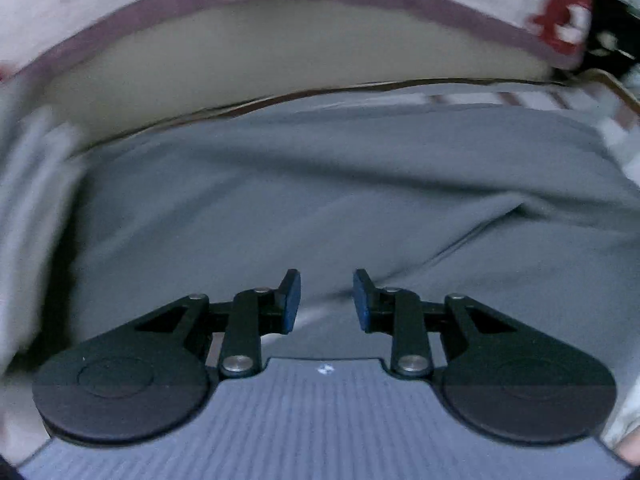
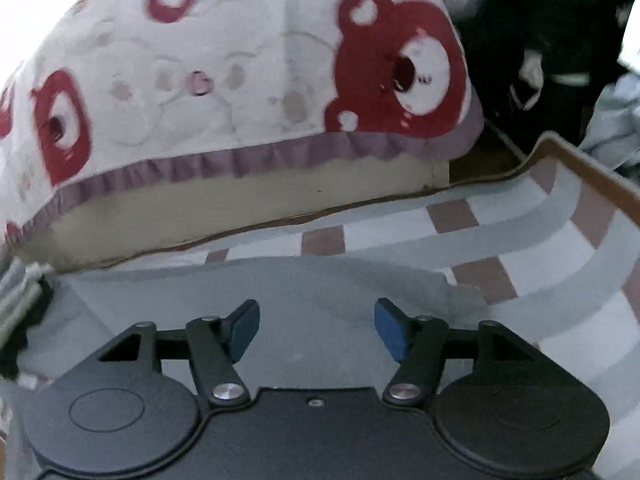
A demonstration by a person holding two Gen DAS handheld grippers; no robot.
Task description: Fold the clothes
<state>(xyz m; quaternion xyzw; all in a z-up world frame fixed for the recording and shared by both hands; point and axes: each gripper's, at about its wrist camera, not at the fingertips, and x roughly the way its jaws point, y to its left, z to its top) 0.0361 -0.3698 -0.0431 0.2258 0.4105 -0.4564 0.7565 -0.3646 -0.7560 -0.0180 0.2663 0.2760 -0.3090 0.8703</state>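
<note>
A grey garment (image 1: 320, 200) is lying spread over a checked mat (image 2: 560, 280) on the floor, filling the near and middle ground of the left wrist view, with soft creases running across it toward the right; its far edge is sitting just short of a mattress side (image 1: 280, 60). Whether it is lying as a single layer or already doubled over, the views are not settling, so it is fitting either a garment being laid out or one partway folded. The left gripper (image 1: 327, 300) is hovering low over the cloth with its jaws standing moderately apart and nothing between them. The right gripper (image 2: 317, 330) is hanging over the garment's far right part, jaws wider apart, also gripping nothing. Any pinch will be going best at an edge or corner, taking only the intended layers and keeping the cloth taut so the creases are not being carried into a fold. A bear-print cover (image 2: 240, 60) is draping the mattress beyond, and a dark heap of clothes (image 2: 540, 40) is crowding the far right.
</note>
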